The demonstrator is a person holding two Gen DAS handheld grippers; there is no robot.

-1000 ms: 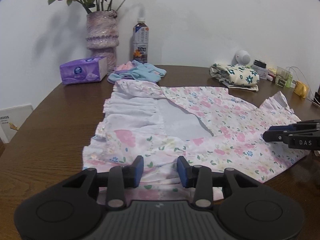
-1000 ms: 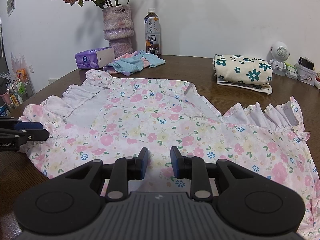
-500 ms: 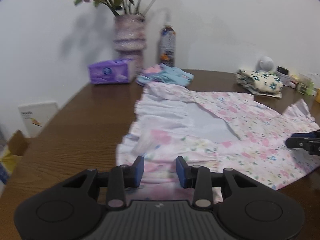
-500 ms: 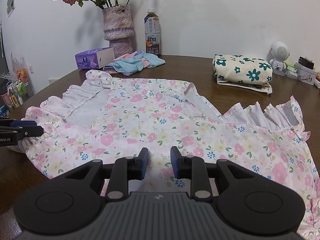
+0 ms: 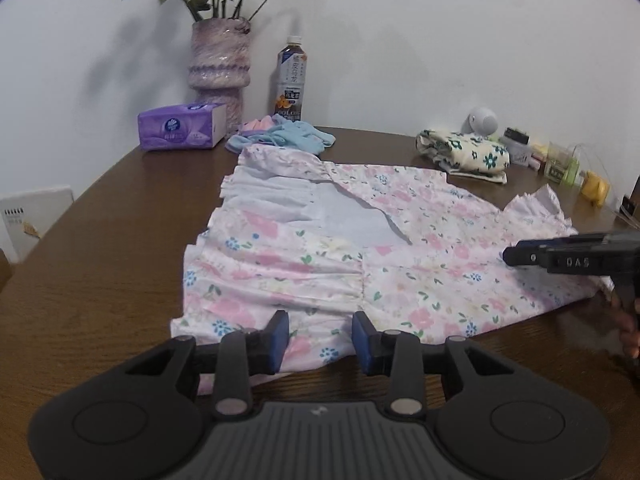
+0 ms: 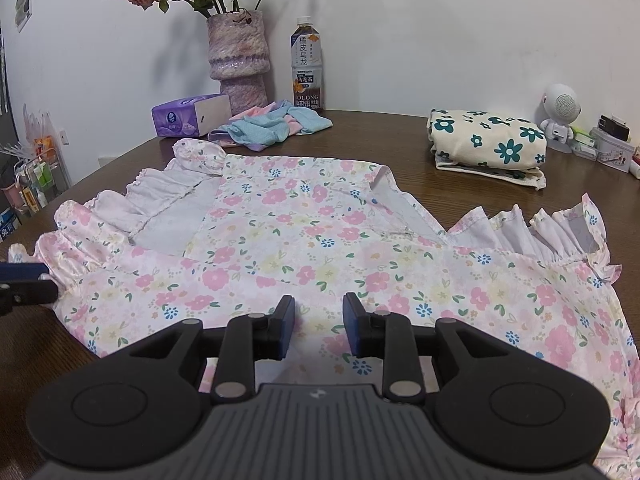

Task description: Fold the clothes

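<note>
Over dress (image 5: pixel 360 264), left gripper (image 5: pixel 320 338) shifted back

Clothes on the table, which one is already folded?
The cream garment with dark teal flowers, a neat stack at the table's far right. The pink floral dress lies spread out; the blue and pink cloths are crumpled.

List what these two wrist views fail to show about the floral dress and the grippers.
- Floral dress: near hem hidden behind the right gripper body, right wrist view.
- Dress's right edge: cut off by the frame, right wrist view.
- Left gripper: whether its fingertips touch the cloth, left wrist view.
- Right gripper's jaws: side-on, gap unreadable, left wrist view.
</note>
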